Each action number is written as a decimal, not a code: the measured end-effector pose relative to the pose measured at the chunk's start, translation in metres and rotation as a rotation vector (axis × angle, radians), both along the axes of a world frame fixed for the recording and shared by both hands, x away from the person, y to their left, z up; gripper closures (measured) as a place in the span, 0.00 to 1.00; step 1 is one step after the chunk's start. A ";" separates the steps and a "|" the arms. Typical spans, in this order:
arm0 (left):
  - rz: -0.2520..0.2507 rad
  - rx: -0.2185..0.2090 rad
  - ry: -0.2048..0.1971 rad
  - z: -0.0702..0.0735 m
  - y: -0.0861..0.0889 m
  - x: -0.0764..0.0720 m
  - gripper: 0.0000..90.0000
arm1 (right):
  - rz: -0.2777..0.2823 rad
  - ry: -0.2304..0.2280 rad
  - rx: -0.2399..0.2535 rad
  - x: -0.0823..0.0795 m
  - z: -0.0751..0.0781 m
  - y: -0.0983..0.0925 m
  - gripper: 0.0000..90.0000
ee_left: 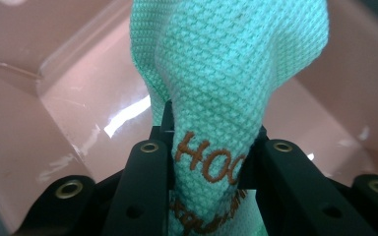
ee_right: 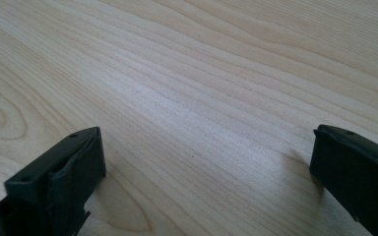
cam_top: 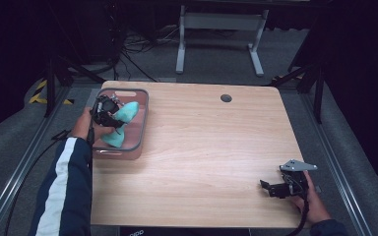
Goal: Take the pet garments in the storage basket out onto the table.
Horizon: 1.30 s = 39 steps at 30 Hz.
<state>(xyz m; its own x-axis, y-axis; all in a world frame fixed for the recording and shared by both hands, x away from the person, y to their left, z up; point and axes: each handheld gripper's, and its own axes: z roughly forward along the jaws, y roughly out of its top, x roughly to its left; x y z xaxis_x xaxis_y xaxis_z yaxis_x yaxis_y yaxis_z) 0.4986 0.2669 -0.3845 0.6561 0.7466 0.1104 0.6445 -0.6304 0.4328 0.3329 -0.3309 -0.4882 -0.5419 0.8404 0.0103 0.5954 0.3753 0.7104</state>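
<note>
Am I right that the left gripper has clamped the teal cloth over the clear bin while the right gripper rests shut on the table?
Not quite: the right gripper is open, its jaws wide apart in the right gripper view. The left gripper does clamp the teal cloth over the clear bin.

The cloth (ee_left: 226, 64) was mint green with a waffle weave and brown embroidered lettering, partly hidden, perhaps reading "HOC". The bin (cam_top: 142, 123) was clear with a pinkish tint. The table (cam_top: 211, 147) was pale wood with wavy grain. The fingers (ee_left: 145, 191) were black. The sleeve (cam_top: 66, 191) was navy with a white stripe.
</note>
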 end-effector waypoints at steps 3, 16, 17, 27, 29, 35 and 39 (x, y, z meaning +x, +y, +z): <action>-0.005 -0.035 -0.051 0.012 0.004 -0.010 0.81 | 0.000 0.000 0.000 0.000 0.000 0.000 0.01; -0.031 -0.149 -0.188 0.046 0.010 -0.045 0.82 | -0.001 0.000 0.000 0.000 0.000 0.000 0.01; -0.031 -0.149 -0.188 0.046 0.010 -0.045 0.82 | -0.001 0.000 0.000 0.000 0.000 0.000 0.01; -0.137 -0.173 -0.259 0.072 -0.014 -0.066 0.82 | -0.003 -0.002 -0.002 0.000 0.000 0.000 0.01; -0.151 -0.181 -0.269 0.076 -0.019 -0.069 0.82 | -0.003 -0.002 -0.001 0.000 0.000 0.000 0.01; -0.196 -0.182 -0.273 0.082 -0.035 -0.074 0.82 | -0.003 -0.002 -0.002 0.000 0.000 0.000 0.01; -0.235 -0.177 -0.268 0.085 -0.049 -0.078 0.82 | -0.003 -0.002 -0.002 0.000 0.000 0.000 0.01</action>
